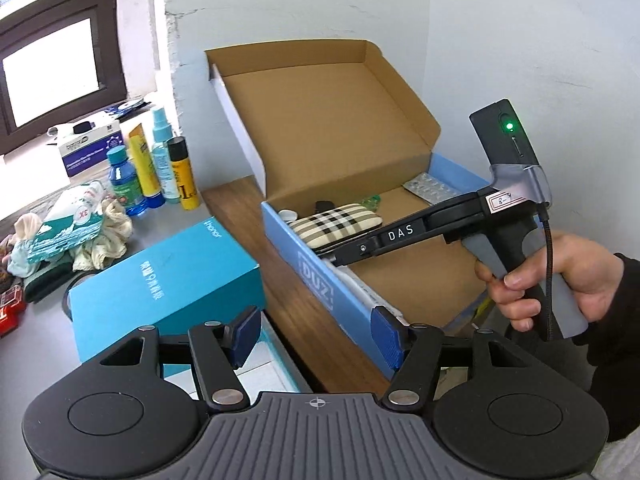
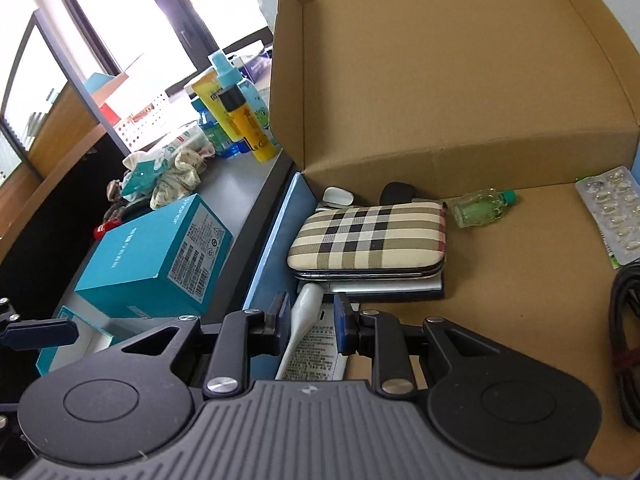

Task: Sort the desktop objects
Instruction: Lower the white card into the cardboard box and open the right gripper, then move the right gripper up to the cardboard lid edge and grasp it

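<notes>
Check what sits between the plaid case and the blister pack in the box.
A small green bottle lies on its side between the plaid case and the blister pack; otherwise bare cardboard. Right wrist view.

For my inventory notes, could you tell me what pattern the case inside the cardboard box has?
Beige, black and white plaid case, clearest in the right wrist view.

A white plaster wall meets a second wall in a corner ahead of the left gripper. Up and to its left, dark-framed windows glare with daylight over a grey desk. Left of the right gripper stands a wood partition.
</notes>
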